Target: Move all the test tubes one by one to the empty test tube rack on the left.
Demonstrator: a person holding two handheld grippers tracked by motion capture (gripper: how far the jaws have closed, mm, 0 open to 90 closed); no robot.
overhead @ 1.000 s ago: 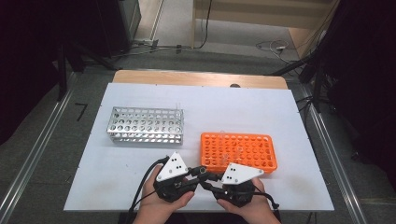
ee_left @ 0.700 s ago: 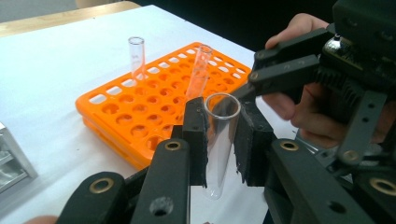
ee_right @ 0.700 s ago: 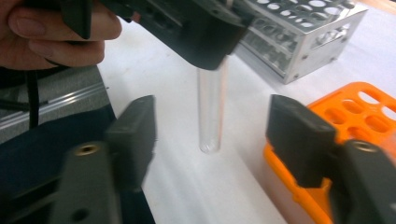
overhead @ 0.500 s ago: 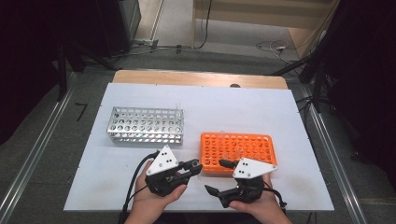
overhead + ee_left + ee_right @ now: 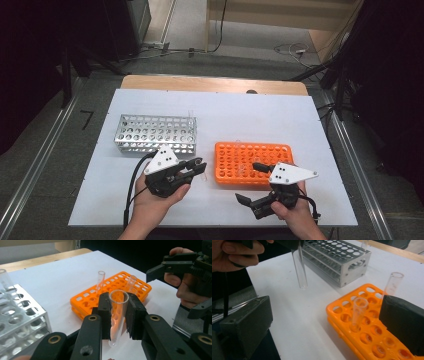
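A: Left tongs point(image 5: 117, 315)?
B: Clamped on a clear test tube point(image 5: 117, 315), pads pressing both sides, open mouth up. In the high view the left tongs point(image 5: 197, 166) sit near the front edge of the tabletop point(image 5: 250, 115), just left of the orange rack point(image 5: 253, 164).

A: Right tongs?
B: Jaws wide apart, just been opening, nothing between them. The right tongs point(image 5: 251, 182) are in front of the orange rack, low right in the high view. The right gripper view looks between its own two black pads at the rack point(image 5: 372, 325).

A: Tube position relative to the racks?
B: Off the tabletop, in the air, between the two racks but nearer the orange one. In the right gripper view it point(image 5: 299, 267) hangs roughly upright, rounded bottom above bare tabletop.

A: Anything in the orange rack?
B: Two clear tubes standing in holes, one nearer point(image 5: 358, 312), one farther point(image 5: 394, 283), both tilted slightly.

A: Farther back?
B: Metal rack point(image 5: 156, 134) behind the left hand point(image 5: 155, 200), well apart from the orange one. One clear tube point(image 5: 5, 280) stands in it at the left edge of the left gripper view.
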